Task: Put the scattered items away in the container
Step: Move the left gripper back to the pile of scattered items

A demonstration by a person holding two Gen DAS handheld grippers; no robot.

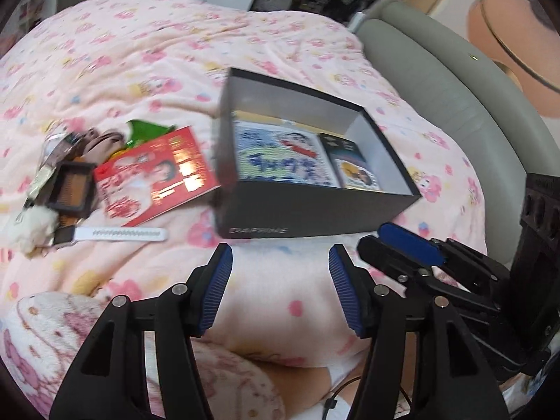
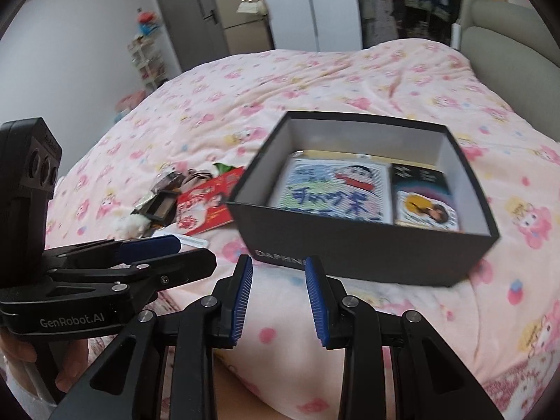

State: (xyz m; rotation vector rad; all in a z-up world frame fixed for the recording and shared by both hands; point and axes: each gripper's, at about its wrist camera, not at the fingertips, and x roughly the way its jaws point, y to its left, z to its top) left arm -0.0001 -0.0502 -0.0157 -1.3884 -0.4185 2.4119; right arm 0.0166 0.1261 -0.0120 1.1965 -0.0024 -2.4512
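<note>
I have both grippers hanging over the near edge of the bed (image 2: 315, 80), neither carrying anything. The left gripper (image 1: 280, 290) has its fingers spread with only the pink quilt between them. The right gripper (image 2: 279, 299) is parted too, more narrowly, and also empty.

The box (image 1: 315, 213) sits ahead of both, open at the top, with two flat picture items already lying on its floor. The pile (image 1: 105, 178) still to be tidied lies just left of the box: a red packet (image 1: 157, 175) touching the box's left wall, a dark frame (image 1: 71, 189), a white comb (image 1: 122, 234), a fluffy white charm (image 1: 35, 224) and some smaller bits I cannot identify.

I judge this the gap between placements. Next move: take the left gripper leftward to the pile and close on one piece; the red packet is nearest the box.
</note>
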